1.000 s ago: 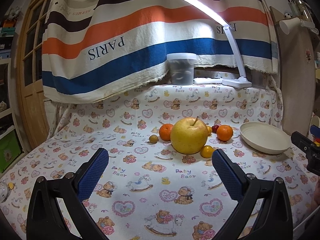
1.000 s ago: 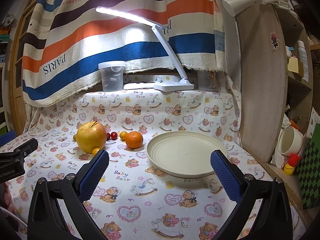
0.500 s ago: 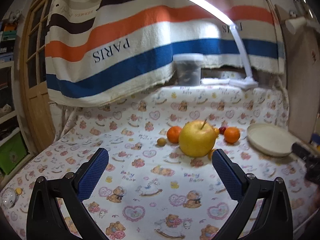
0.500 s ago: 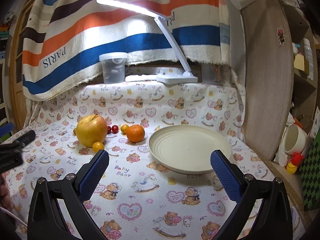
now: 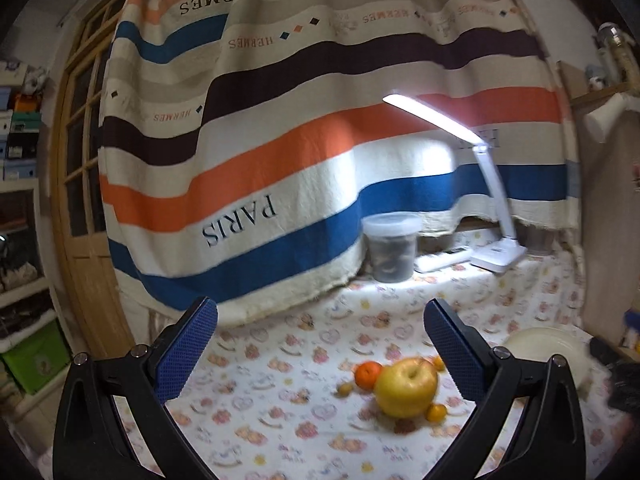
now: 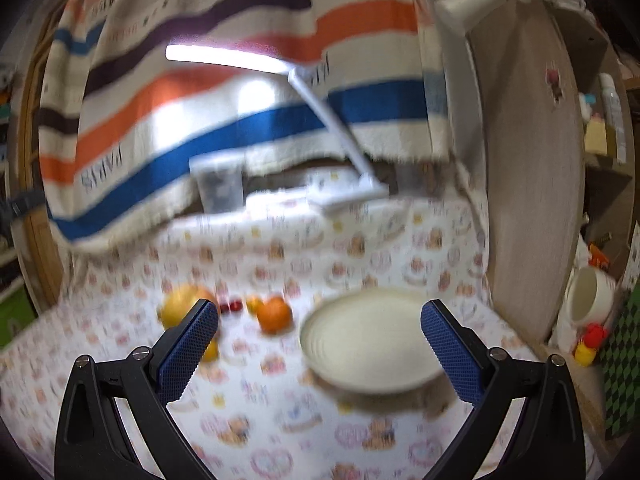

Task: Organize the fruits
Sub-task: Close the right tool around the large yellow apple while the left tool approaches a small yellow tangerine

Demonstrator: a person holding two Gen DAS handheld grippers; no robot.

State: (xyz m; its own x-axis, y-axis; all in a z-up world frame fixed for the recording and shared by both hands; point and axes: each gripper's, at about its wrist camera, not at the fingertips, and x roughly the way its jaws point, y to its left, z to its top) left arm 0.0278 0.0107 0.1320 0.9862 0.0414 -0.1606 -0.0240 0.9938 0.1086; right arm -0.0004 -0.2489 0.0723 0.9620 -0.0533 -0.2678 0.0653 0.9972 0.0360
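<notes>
Blur: both views are smeared, the right wrist view more heavily; the small fruits are seen there only as coloured blobs.
Hidden parts: the large yellow apple (image 6: 182, 307) is partly covered by the right claw's (image 6: 319, 338) near finger in the right wrist view; one small yellow fruit (image 6: 211, 350) is half hidden behind the same finger. In the left wrist view the plate (image 5: 546, 346) is cut by the left claw's (image 5: 320, 338) far finger, and a dark shape at the right edge cannot be identified.
Left claw: held wide open, nothing between its blue pads, raised above the bench (image 5: 280, 380).
Right claw: likewise spread wide and empty, above the bench.
Fruits: gathered in one cluster on the bench cloth, left of the plate and apart from it. The big apple (image 5: 405, 386) is seen with an orange (image 5: 368, 375) just behind it on the left, a small brownish fruit (image 5: 344, 389) at far left and a small orange fruit (image 5: 436, 413) touching its front. A second orange (image 6: 274, 315) and two red berries (image 6: 232, 306) lie nearer the plate.
Open room: bare patterned cloth is seen in front of the cluster and around it.
Plate: cream, round, nothing in it (image 6: 370, 344).
Tub: a lidded clear container (image 5: 391, 246) stands at the back beside the lamp base (image 5: 498, 256); its dark contents cannot be made out.
</notes>
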